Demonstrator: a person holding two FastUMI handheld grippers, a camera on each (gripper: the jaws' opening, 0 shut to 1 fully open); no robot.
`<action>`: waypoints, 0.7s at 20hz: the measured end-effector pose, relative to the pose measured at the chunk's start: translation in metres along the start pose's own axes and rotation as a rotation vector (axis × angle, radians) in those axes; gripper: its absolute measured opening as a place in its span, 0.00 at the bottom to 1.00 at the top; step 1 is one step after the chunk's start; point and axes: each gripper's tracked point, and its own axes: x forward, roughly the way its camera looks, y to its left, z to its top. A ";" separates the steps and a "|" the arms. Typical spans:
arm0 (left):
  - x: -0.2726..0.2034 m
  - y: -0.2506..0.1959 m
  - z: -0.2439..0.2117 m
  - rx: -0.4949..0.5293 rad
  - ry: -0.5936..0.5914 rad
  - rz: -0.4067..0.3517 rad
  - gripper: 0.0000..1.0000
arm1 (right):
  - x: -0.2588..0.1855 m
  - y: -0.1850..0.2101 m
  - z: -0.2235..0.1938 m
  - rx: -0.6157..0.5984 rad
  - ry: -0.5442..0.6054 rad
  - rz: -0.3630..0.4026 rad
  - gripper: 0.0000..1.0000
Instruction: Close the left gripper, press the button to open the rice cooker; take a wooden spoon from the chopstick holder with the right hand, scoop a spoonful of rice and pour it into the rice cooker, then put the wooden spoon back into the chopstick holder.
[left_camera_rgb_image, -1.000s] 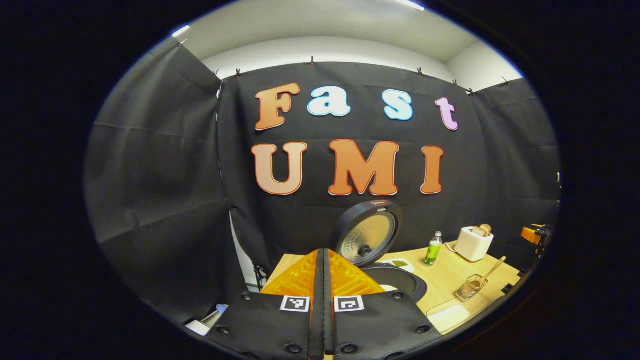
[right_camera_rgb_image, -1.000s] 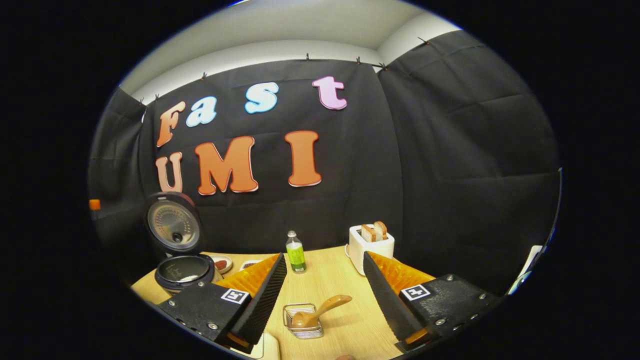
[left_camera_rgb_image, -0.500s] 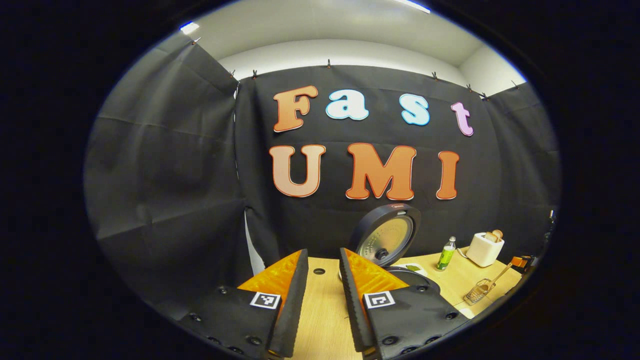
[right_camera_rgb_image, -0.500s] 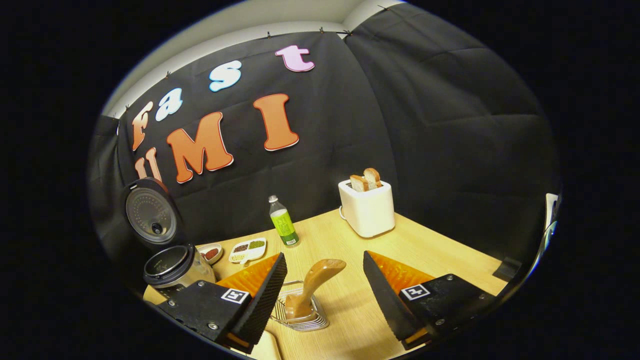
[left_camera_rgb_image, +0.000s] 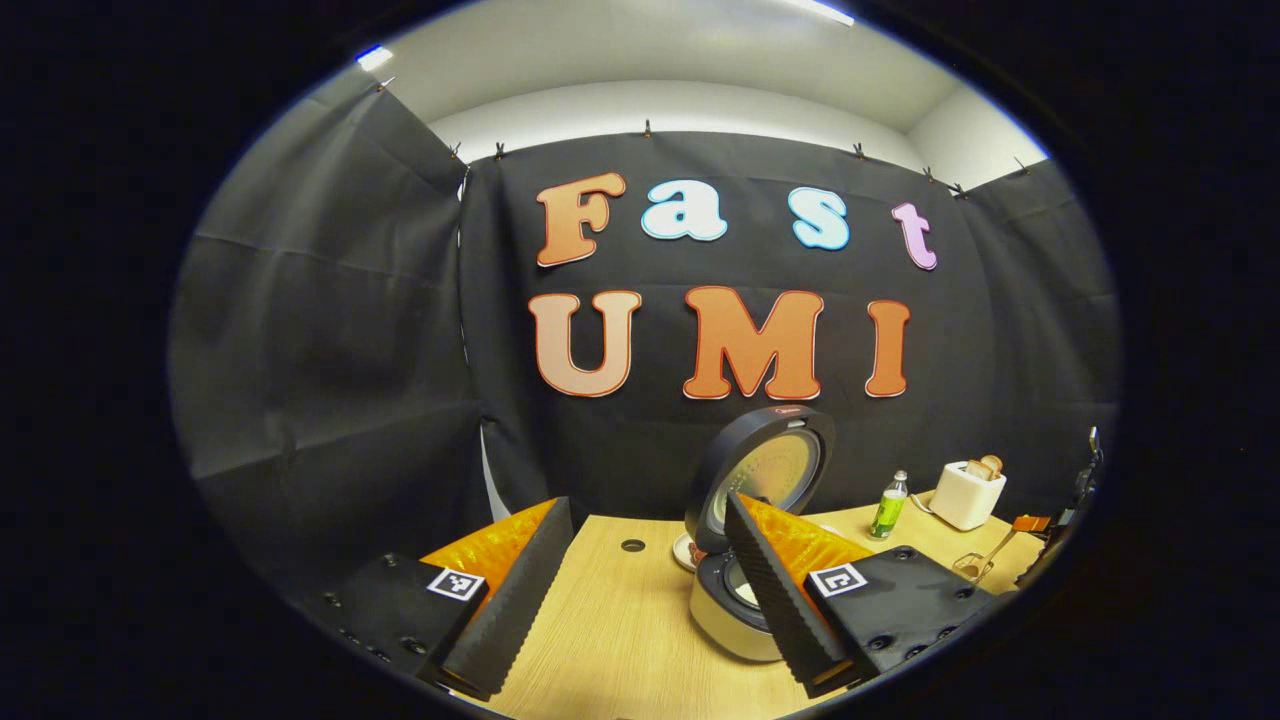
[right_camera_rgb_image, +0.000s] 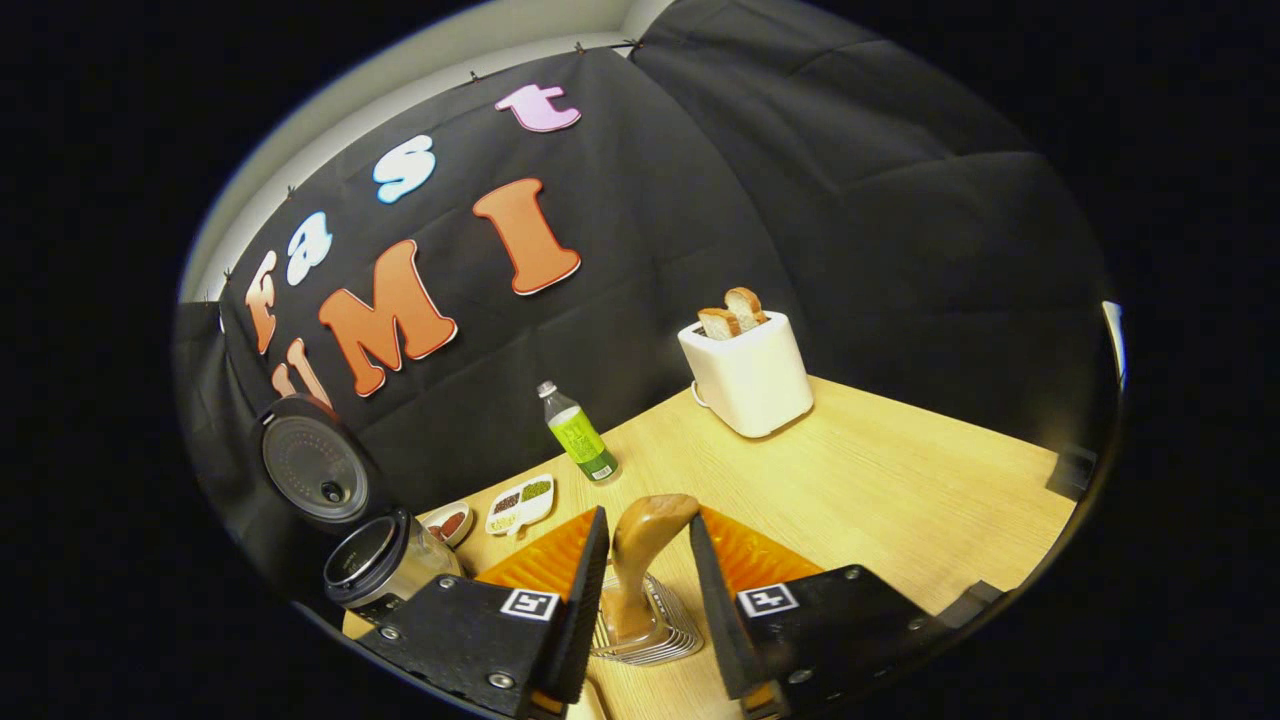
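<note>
Rice cooker w/ round black lid (left_camera_rgb_image: 762, 478) is popped open.
Left gripper (left_camera_rgb_image: 640, 590) spread wide; right gripper (right_camera_rgb_image: 648, 590) straddles tan wooden spoon (right_camera_rgb_image: 640, 560) in wire holder (right_camera_rgb_image: 650, 632), a small gap each side, not clamped.

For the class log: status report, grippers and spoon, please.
Left gripper open, idle. Right gripper straddling wooden spoon in chopstick holder, not clamped. Rice cooker lid up. Nothing blocking.

Walls: black cloth (left_camera_rgb_image: 330, 330) hangs on three sides of me, clipped along its top edge, with creases.
Upper wall: pale plaster (left_camera_rgb_image: 680, 105) above the cloth.
Ceiling: white (left_camera_rgb_image: 640, 45), with bright strip lights (left_camera_rgb_image: 368, 58) far left and far right.
Table: light wood (right_camera_rgb_image: 880, 480), with a small round hole (left_camera_rgb_image: 632, 545) near the far edge.
</note>
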 end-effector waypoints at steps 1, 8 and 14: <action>0.000 -0.001 -0.002 0.001 -0.001 -0.005 0.97 | -0.001 0.006 -0.001 0.029 0.013 0.021 0.47; 0.001 -0.005 -0.008 0.007 0.005 -0.026 0.97 | -0.003 0.029 -0.002 0.106 0.021 0.092 0.21; -0.001 0.001 -0.008 0.001 0.007 -0.018 0.97 | -0.012 0.052 0.012 0.013 -0.010 0.091 0.14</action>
